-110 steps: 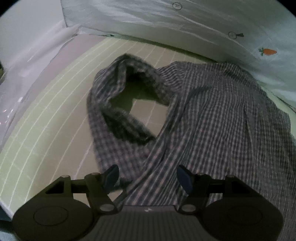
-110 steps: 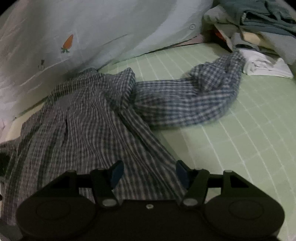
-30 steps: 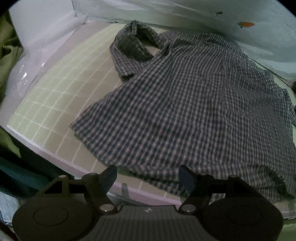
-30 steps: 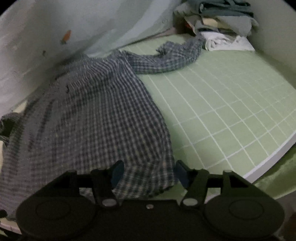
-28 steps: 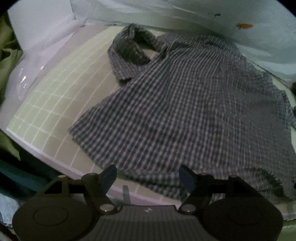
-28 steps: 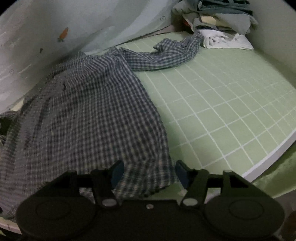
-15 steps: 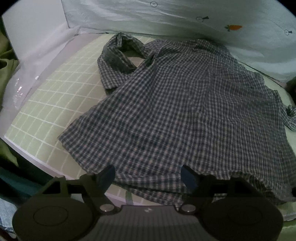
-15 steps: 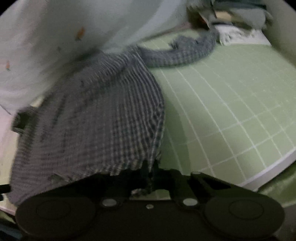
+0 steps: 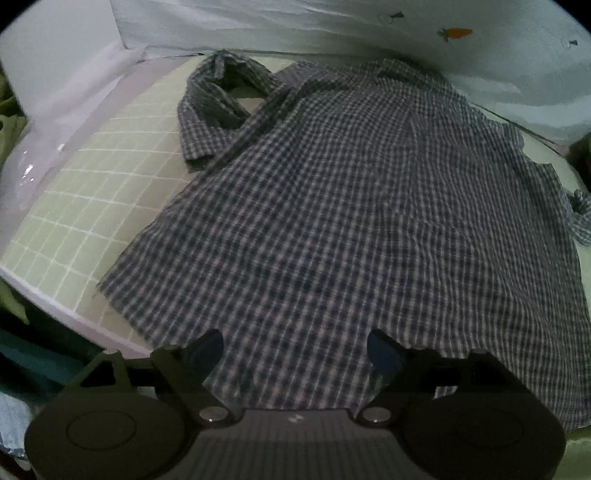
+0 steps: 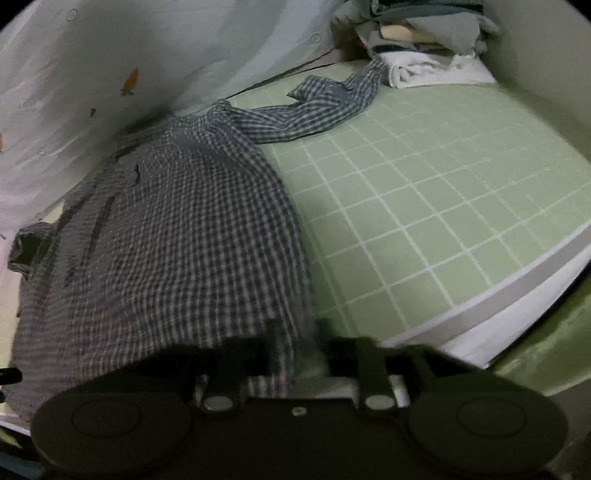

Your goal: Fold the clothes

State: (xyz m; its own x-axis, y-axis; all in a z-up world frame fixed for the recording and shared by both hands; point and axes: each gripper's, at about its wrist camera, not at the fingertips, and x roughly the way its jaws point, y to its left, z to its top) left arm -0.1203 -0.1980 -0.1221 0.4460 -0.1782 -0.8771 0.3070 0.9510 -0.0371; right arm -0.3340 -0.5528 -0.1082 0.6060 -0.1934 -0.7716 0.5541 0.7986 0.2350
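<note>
A blue-and-white checked shirt point(image 9: 351, 203) lies spread flat on a green grid mat point(image 9: 92, 192), hem nearest me. One sleeve point(image 9: 218, 99) is curled up at the far left. My left gripper point(image 9: 295, 349) hovers over the hem, its jaws opening, and the cloth below is not pinched. In the right wrist view the shirt point(image 10: 177, 240) fills the left half, and its other sleeve point(image 10: 325, 107) trails toward the back. My right gripper point(image 10: 303, 347) is blurred with its jaws opening. The hem's corner sits loosely between its fingers.
A pile of folded clothes point(image 10: 417, 33) sits at the mat's far right corner. A pale sheet with carrot prints point(image 9: 369, 33) hangs along the back. The mat's front edge point(image 10: 517, 291) runs close to the grippers. Bare mat point(image 10: 424, 203) lies right of the shirt.
The shirt now lies flatter, with its hem nearer the front edge. My right gripper closed on the hem corner half a second ago and has now spread apart. The left jaws widened slightly.
</note>
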